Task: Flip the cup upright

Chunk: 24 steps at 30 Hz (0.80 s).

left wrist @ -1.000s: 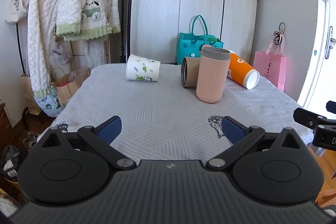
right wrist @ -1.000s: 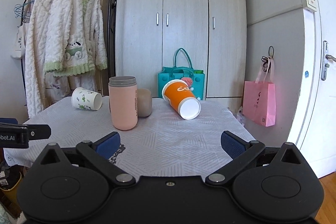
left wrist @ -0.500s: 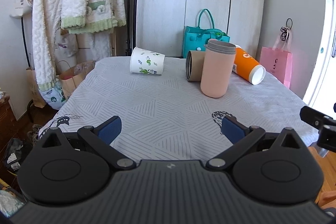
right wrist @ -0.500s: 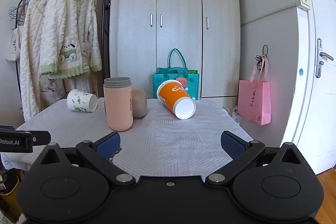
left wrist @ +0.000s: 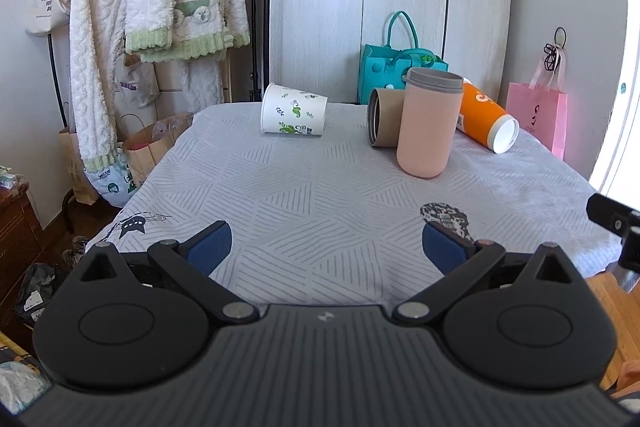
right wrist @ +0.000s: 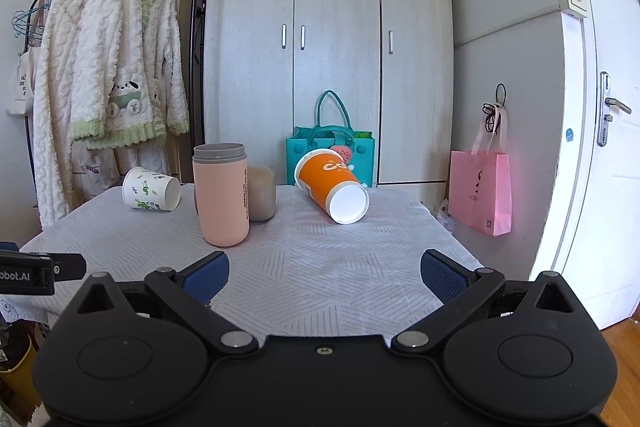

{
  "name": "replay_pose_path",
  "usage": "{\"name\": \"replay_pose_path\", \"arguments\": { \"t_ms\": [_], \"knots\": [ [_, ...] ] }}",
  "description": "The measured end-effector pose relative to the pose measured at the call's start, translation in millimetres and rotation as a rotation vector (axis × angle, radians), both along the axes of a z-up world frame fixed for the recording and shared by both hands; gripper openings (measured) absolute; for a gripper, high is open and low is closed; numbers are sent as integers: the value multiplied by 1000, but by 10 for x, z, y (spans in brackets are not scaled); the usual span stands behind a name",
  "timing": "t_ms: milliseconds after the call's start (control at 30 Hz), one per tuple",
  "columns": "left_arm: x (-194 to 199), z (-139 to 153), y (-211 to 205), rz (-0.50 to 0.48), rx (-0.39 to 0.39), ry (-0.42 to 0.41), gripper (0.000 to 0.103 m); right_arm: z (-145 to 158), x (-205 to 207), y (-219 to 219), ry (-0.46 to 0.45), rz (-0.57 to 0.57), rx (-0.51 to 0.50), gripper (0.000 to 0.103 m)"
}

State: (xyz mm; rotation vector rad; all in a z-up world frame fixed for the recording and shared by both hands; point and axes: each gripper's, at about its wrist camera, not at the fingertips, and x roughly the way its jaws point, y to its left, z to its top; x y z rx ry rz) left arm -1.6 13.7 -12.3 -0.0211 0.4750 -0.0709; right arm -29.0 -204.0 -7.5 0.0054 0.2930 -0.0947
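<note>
Left tool (left wrist: 326, 247): blue-padded fingers spread wide, holding nothing, low over the near edge of the desk (left wrist: 320, 195). Right tool (right wrist: 324, 273): fingers likewise spread and holding nothing, at the same near edge.

Well beyond both tools, at the far side of the desk, four cups are grouped. A white paper cup (left wrist: 293, 110) with a green leaf print lies on its side at far left, apart from the others. A smooth pink tumbler (left wrist: 429, 125) with a grey rim stands upright, nearest the tools. Just behind it a tan cylindrical cup (left wrist: 382, 117) lies on its side, its mouth toward the left. An orange paper cup (right wrist: 332, 187) lies tilted on its side at far right, its white base toward the tools.

The desk is covered by a pale grey cloth (right wrist: 320, 259) printed with hatched triangles. Behind it stand a teal bag (right wrist: 330, 147) and a wardrobe (right wrist: 332, 47).
</note>
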Motion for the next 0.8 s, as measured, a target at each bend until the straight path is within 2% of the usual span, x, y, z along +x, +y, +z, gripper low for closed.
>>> {"name": "replay_pose_path", "arguments": {
  "t_ms": [367,600,800],
  "knots": [
    [-28,1,1,-9,32,-1,103,-2,-15,-2,-1,-12,-5,103],
    [-41,1,-56,10,109,-16,103,-2,-14,2,0,-10,-6,103],
    [-66,-1,-61,-6,104,-24,103,-13,-22,-7,1,-12,-7,103]
  ]
}}
